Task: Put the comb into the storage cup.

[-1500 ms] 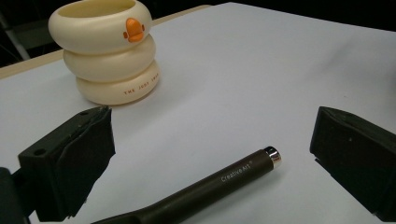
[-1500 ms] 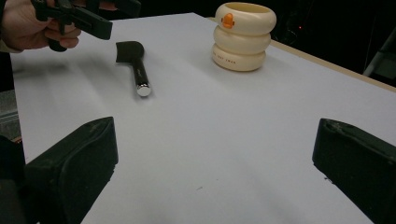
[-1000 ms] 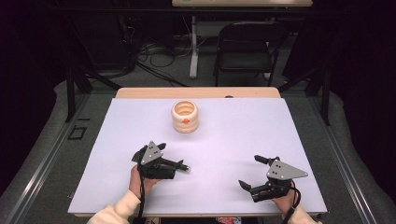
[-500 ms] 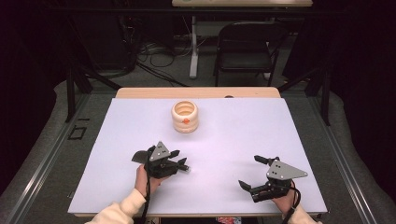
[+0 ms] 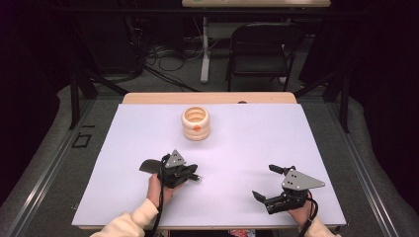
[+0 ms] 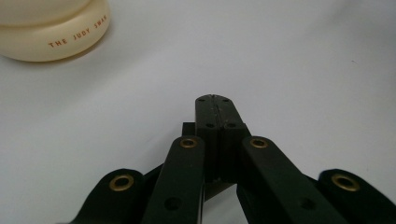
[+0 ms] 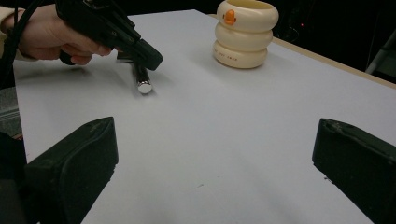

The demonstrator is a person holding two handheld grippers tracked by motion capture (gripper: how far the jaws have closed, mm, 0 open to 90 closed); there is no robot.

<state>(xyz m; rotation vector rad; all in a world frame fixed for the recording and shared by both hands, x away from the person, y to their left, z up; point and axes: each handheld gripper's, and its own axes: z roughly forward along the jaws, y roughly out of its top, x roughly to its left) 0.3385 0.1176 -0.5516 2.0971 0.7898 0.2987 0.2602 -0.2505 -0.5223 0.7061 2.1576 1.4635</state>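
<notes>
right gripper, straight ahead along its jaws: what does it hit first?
Bare table lies ahead of the open right gripper. The cream cup sits just right of that line, farther on, so probably that first; depth is unclear. The left gripper is well off to the left.

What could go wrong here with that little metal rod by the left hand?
The left gripper has just been closing. Its jaws meet, and whether the metal rod beneath them is caught is unclear. Being round, it might roll away. Lifted by one end, it could slip out onto the table.
</notes>
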